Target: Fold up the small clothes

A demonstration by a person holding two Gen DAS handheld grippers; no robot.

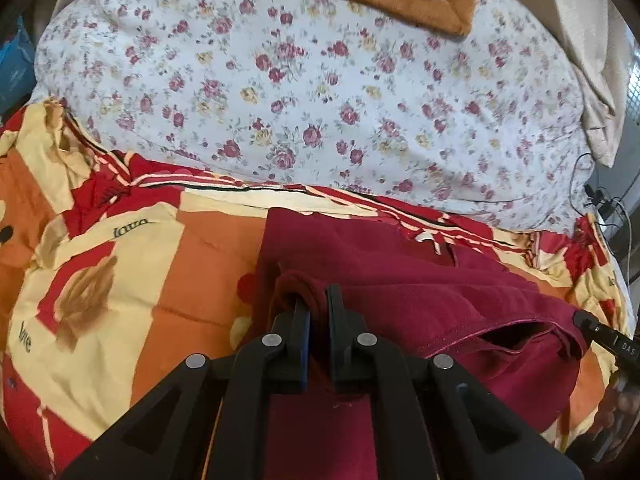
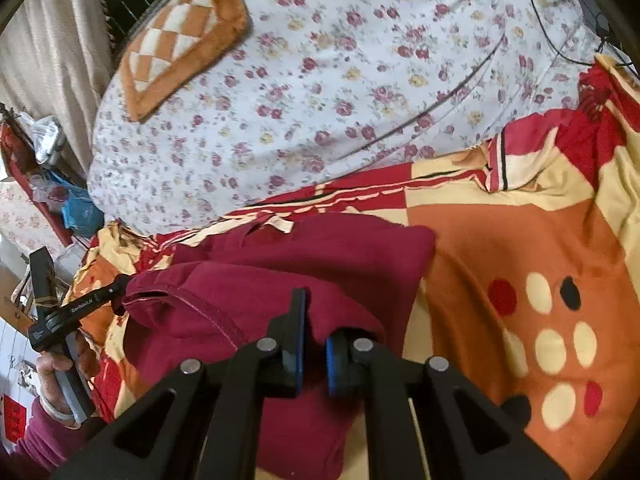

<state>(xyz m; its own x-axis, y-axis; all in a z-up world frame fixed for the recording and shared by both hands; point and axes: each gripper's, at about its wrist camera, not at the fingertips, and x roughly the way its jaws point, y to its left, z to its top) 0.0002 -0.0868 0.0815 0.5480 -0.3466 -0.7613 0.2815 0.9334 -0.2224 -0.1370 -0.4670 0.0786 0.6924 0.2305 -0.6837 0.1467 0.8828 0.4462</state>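
A dark red garment [image 1: 420,280] lies on a red, orange and cream patterned blanket [image 1: 120,280]. My left gripper [image 1: 318,300] is shut on one corner of the garment, which bunches over the fingertips. My right gripper [image 2: 320,320] is shut on the opposite corner of the same garment [image 2: 280,264]; the cloth drapes over its right finger. A folded hem edge with stitching [image 2: 208,308] is lifted over the lower layer. The right gripper's tip [image 1: 600,332] shows at the right edge of the left wrist view. The left gripper [image 2: 80,308] shows at the left of the right wrist view.
A white floral sheet [image 1: 320,92] covers the bed beyond the blanket. An orange and cream checked cushion [image 2: 180,40] lies at the far end. Black cables [image 1: 600,196] lie at the bed's right edge. Beige curtain [image 2: 48,40] and clutter stand beside the bed.
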